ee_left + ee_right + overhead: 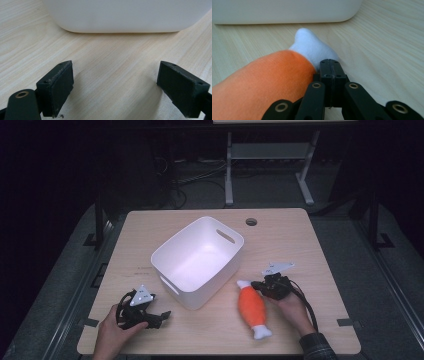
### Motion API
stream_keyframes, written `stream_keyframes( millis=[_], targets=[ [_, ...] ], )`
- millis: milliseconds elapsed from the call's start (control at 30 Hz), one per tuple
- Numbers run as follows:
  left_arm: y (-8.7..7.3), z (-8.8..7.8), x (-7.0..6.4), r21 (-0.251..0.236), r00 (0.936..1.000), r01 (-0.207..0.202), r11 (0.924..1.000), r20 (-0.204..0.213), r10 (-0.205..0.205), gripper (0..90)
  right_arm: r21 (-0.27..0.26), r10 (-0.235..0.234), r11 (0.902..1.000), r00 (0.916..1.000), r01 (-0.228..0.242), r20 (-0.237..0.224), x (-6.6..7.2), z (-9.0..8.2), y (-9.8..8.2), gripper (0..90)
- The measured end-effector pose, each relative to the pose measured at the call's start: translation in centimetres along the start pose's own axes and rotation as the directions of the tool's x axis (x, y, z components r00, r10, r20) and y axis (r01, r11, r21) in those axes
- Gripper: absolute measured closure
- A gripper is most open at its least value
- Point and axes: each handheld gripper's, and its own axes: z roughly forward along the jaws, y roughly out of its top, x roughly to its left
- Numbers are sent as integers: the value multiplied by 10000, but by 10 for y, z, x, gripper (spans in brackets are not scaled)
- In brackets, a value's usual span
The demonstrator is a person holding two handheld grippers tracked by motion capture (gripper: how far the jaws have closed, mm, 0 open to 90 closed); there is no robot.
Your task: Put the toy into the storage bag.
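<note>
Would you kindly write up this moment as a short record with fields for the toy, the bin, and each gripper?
toy: orange plush toy with white ends, lying on the table in front of the bin's right corner
bin: white bin, nothing seen inside, mid-table
left gripper: left gripper jaws wide open, nothing between them, facing the bin wall
right gripper: right gripper jaws shut together, at the toy's far white end, beside it; nothing clamped
</note>
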Motion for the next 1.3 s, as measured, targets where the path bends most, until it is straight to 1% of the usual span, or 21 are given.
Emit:
stream_keyframes(
  millis=[167, 233, 367, 433, 633, 667, 700, 733, 767, 800, 900, 967, 1000, 1033, 1133, 1233, 1300],
  targets=[
    [0, 0, 0, 0, 10000, -1, 10000, 0, 1, 129, -33, -98, 9999, 10000, 98, -4, 0, 4, 2, 896],
    [0, 0, 0, 2, 10000, -5, 10000, -2, 5, 129, -82, -55, 10000, 10000, 55, -45, 1, 5, 3, 896],
    [0, 0, 0, 1, 10000, 0, 10000, -1, 0, 129, -18, -195, 9998, 9998, 195, -11, 2, 8, 3, 896],
    [0, 0, 0, 1, 10000, -4, 10000, 1, 4, 129, 11, -223, 9998, 9997, 222, 37, 2, 7, 3, 896],
    [0, 0, 0, 0, 10000, -5, 10000, -3, 5, 129, -117, 43, 9999, 9999, -41, 144, -1, -6, 1, 886],
    [0, 0, 0, -2, 10000, 24, 10000, 8, -24, 129, -102, 130, 9999, 9997, -128, 201, -2, -11, -1, 857],
    [0, 0, 0, -2, 10000, 24, 10000, 8, -24, 129, -102, 130, 9999, 9997, -128, 201, -2, -11, -1, 857],
    [0, 0, 0, 8, 10000, -73, 10000, -8, 73, 129, -107, 254, 9996, 9994, -252, 217, -3, -16, -2, 832],
    [0, 0, 0, 8, 10000, -73, 10000, -8, 73, 129, -107, 254, 9996, 9994, -252, 217, -3, -16, -2, 832],
    [0, 0, 0, 1, 10000, -74, 10000, -8, 74, 129, -116, 301, 9995, 9991, -297, 288, -5, -22, -4, 803],
    [0, 0, 0, 1, 10000, -65, 10000, -11, 65, 129, 16, 437, 9990, 9987, -437, 264, -7, -29, -8, 735],
    [0, 0, 0, 6, 10000, -74, 10000, -12, 74, 129, 127, 693, 9975, 9975, -695, 150, -9, -34, -11, 672],
    [0, 0, 0, 7, 10000, -75, 10000, -11, 75, 129, 117, 738, 9972, 9972, -740, 128, -9, -35, -12, 653],
    [0, 0, 0, 3, 10000, -82, 10000, -13, 82, 129, 81, 769, 9970, 9968, -771, 200, -9, -38, -14, 627],
    [0, 0, 1, 8, 10000, -87, 10000, -12, 87, 129, 49, 947, 9955, 9951, -949, 272, -8, -44, -19, 532],
    [0, 0, 0, 2, 10000, -83, 10000, -13, 83, 129, 42, 1087, 9940, 9936, -1089, 310, -8, -49, -23, 481],
    [0, 0, 0, 3, 10000, -83, 10000, -13, 83, 129, 32, 1108, 9938, 9932, -1110, 355, -7, -53, -26, 422]
  ],
)
